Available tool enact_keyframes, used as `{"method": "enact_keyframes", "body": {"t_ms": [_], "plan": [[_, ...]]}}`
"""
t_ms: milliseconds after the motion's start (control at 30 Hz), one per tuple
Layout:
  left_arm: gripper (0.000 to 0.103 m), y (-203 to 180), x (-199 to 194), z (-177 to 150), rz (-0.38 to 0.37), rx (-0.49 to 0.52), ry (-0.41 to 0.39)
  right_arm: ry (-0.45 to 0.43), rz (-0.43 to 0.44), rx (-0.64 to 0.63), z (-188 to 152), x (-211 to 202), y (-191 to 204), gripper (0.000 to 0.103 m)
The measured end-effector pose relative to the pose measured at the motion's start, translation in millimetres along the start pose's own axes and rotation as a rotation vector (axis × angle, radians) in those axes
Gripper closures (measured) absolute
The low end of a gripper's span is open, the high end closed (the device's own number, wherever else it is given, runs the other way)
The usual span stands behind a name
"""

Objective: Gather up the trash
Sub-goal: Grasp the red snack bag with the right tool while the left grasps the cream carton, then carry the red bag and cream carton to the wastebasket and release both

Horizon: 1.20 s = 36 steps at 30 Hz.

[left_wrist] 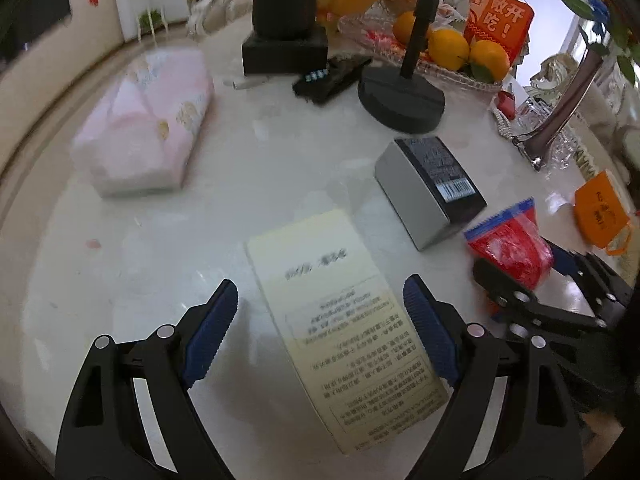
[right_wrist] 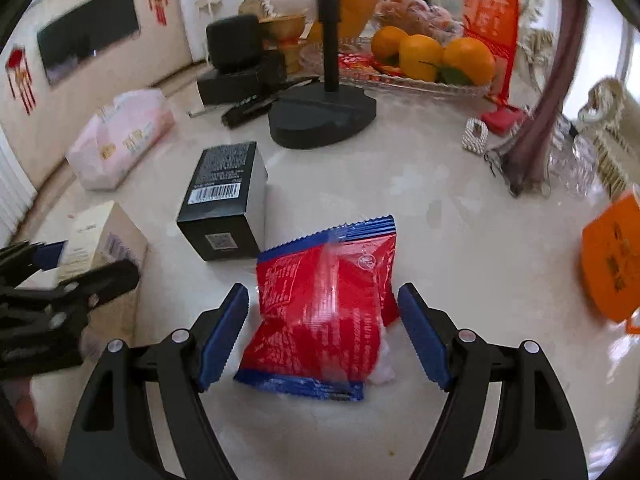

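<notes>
Fingers (right_wrist: 222, 332) of the right gripper (right_wrist: 322, 334) spread wide, straddling the red snack wrapper (right_wrist: 328, 304); neither blue pad touches it as far as the view shows. Wrapper lies crumpled on the bench (right_wrist: 440, 220), just beside the black box (right_wrist: 226, 200), on that box's near-right side. A bit of white stuff shows under the wrapper's right edge, too blurred to name.

Left gripper (left_wrist: 320, 332) likewise released, its fingers (left_wrist: 212, 328) either side of the cream carton (left_wrist: 340, 320), which lies flat on the bench to the near-left of the black box. No contact visible there either.

Other items relative to the black box: pink tissue pack (left_wrist: 144, 120) well to the left, round stand base (left_wrist: 400, 100) behind it, fruit tray with 3 oranges (left_wrist: 448, 48) farther back, orange bag (left_wrist: 600, 216) off to the right.

Step in hand, by my reading: pre-grasp on 2 pieces of trash at once, nothing lifted yet.

Next move calls for: closing the right pads on the wrapper's middle, low enough to catch the thin film; the left needs a squarer pinch across the carton's width, since it looks rigid and could slide out.
</notes>
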<state>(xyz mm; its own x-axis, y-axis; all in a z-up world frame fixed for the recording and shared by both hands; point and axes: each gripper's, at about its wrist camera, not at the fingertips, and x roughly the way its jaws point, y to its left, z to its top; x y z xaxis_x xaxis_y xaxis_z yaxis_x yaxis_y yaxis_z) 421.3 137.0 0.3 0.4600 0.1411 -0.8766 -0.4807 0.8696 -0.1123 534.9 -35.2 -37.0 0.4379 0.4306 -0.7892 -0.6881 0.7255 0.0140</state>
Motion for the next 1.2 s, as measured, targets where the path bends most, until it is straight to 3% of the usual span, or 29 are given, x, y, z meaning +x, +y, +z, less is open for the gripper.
{"method": "enact_keyframes", "body": {"t_ms": [67, 167, 267, 433, 800, 1200], "plan": [[0.020, -1.0, 4.5, -5.3, -0.018, -0.007, 0.021, 0.006, -0.013, -0.017, 2.5, 3.4, 4.0, 0.030], [0.020, -8.3, 6.1, -11.0, 0.018, 0.050, -0.010, 0.014, -0.012, 0.000, 2.0, 3.8, 4.3, 0.035], [0.021, -8.1, 5.0, -15.2, 0.003, 0.088, -0.037, 0.011, -0.013, -0.001, -1.7, 0.1, 5.0, 0.049], [0.054, 0.2, -0.4, -16.5, 0.008, 0.098, -0.081, 0.009, -0.050, -0.001, -8.8, -8.6, 10.2, 0.057], [0.055, 9.4, -16.1, -39.2, -0.002, 0.153, -0.121, -0.012, -0.017, 0.116, -34.7, -33.1, 13.4, 0.058], [0.055, 17.0, -82.5, -96.1, -0.036, 0.203, -0.207, -0.080, -0.004, 0.247, -87.0, -96.0, 18.3, 0.058]]}}
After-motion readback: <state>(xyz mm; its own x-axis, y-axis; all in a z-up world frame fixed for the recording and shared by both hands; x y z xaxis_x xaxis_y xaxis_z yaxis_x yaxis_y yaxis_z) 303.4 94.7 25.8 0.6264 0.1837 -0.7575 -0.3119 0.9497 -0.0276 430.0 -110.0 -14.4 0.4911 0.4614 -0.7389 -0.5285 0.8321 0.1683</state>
